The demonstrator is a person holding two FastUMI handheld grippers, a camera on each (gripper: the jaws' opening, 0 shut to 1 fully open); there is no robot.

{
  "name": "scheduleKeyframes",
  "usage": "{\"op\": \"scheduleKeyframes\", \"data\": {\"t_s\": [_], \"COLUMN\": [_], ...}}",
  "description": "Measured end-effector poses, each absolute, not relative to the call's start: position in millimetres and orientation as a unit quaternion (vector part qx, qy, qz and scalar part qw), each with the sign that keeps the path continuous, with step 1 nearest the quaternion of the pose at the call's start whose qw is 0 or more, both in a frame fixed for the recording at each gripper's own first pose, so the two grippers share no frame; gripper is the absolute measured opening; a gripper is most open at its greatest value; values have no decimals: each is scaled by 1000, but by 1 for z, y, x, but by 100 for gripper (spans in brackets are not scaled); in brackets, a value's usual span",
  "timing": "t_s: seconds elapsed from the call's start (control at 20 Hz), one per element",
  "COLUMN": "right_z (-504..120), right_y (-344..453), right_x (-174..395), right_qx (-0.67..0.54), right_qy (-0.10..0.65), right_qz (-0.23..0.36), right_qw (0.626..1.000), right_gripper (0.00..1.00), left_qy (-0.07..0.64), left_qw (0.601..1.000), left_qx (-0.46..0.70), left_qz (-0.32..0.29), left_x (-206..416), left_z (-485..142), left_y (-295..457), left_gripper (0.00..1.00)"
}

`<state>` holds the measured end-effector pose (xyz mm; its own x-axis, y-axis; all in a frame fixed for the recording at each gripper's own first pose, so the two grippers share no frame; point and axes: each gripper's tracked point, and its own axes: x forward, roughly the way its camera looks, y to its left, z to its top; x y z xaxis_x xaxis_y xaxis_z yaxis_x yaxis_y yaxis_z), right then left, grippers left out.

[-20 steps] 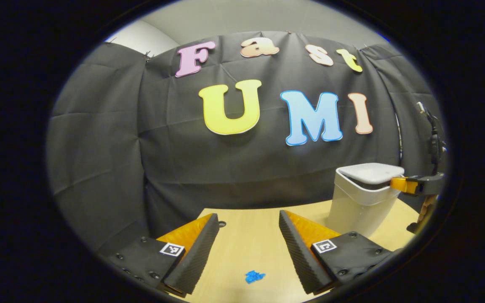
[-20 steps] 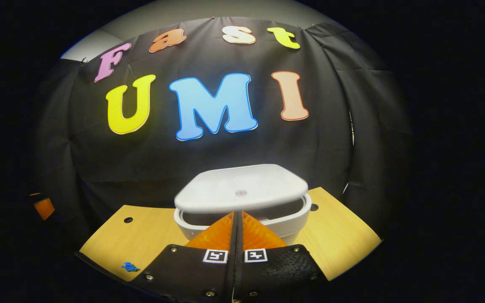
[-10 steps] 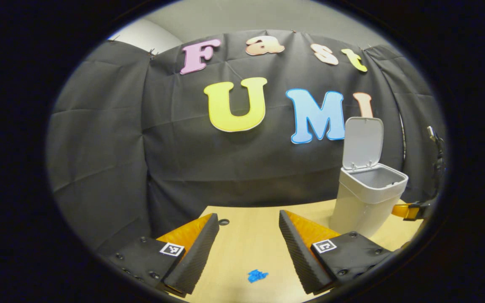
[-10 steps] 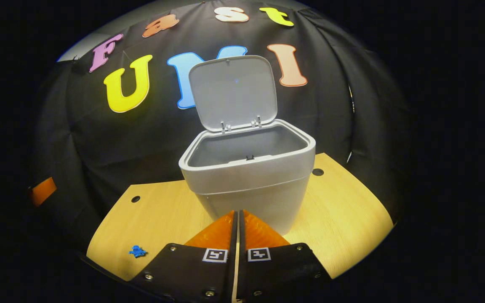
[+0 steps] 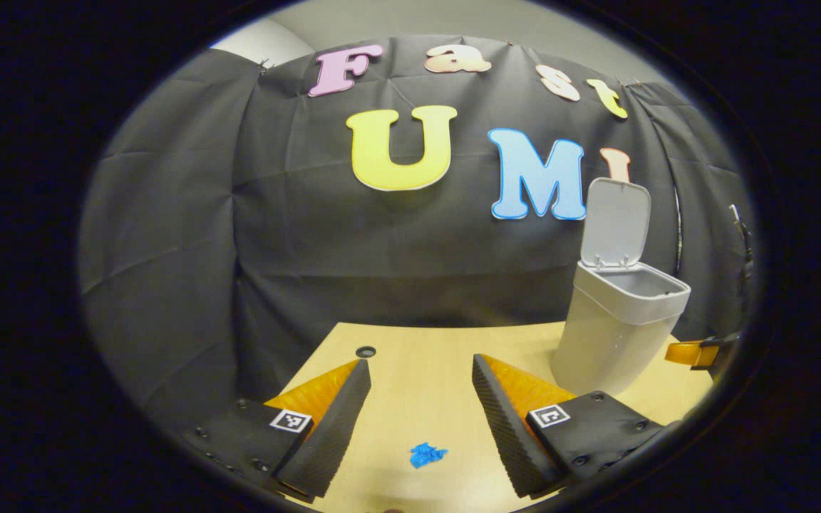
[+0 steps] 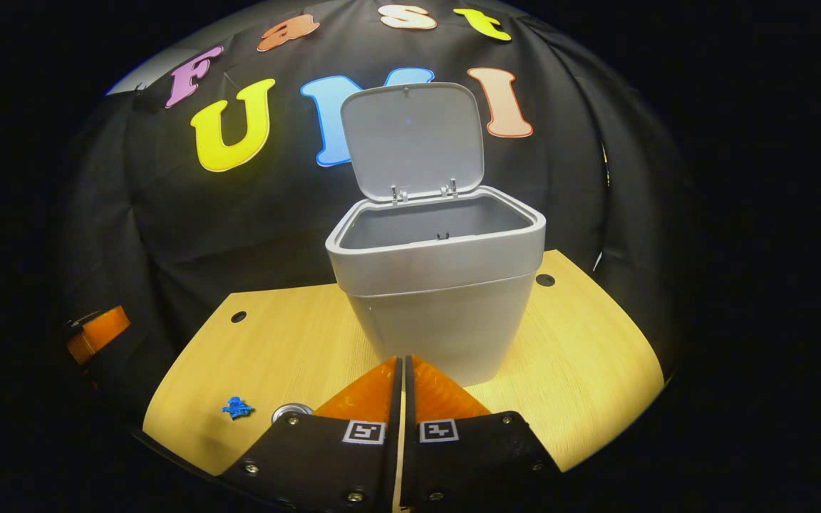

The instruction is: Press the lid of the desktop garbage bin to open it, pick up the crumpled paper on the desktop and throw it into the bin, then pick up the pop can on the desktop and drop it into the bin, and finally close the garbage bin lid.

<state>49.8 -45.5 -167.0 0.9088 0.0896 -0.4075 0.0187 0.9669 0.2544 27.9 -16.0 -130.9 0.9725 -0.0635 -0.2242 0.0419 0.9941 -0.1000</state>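
On the pale wooden worktop [image 6: 581,356], the grey garbage bin [image 6: 442,313] stands with its lid [image 6: 416,139] swung fully upright and its inside showing. Your right tool [image 6: 402,367] hangs just in front of the bin's wall, fingers pressed together on nothing. Your left tool [image 5: 417,370] waits well off to the bin's side with its fingers spread wide apart over bare wood. A small blue scrap [image 5: 427,454] lies between them, and a round metallic thing [image 6: 291,410], partly hidden, sits just beside your right tool.
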Motion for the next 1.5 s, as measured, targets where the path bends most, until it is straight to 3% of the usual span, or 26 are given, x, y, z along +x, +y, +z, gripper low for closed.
{"op": "scheduleKeyframes", "data": {"t_s": [0.2,0.25,0.3,0.45,0.55,0.95,1.3,1.4,1.5], "right_z": [-171,-173,-176,-182,-185,-194,-199,-200,-201], "right_y": [-46,-48,-49,-55,-59,-65,-57,-51,-47], "right_x": [40,39,37,32,30,34,41,43,45], "right_qx": [125,124,124,125,124,104,79,76,74], "right_qy": [222,226,230,243,250,278,294,297,299], "right_qz": [14,12,9,-1,-8,-18,-11,-4,0], "right_qw": [967,966,965,962,960,955,953,952,951], "right_gripper": [3,3,3,3,4,4,3,4,3], "left_qy": [153,160,170,203,228,316,379,352,338], "left_qw": [985,983,982,975,970,943,923,935,940], "left_qx": [-62,-63,-61,-56,-56,-77,-65,-44,-50], "left_qz": [-55,-58,-59,-67,-71,-65,-30,-26,-19], "left_x": [34,37,40,50,53,72,65,73,77], "left_z": [-172,-182,-192,-232,-260,-356,-420,-420,-419], "left_y": [-25,-26,-29,-37,-38,-35,-20,-16,-14], "left_gripper": [100,96,100,96,100,96,100,95,100]}}
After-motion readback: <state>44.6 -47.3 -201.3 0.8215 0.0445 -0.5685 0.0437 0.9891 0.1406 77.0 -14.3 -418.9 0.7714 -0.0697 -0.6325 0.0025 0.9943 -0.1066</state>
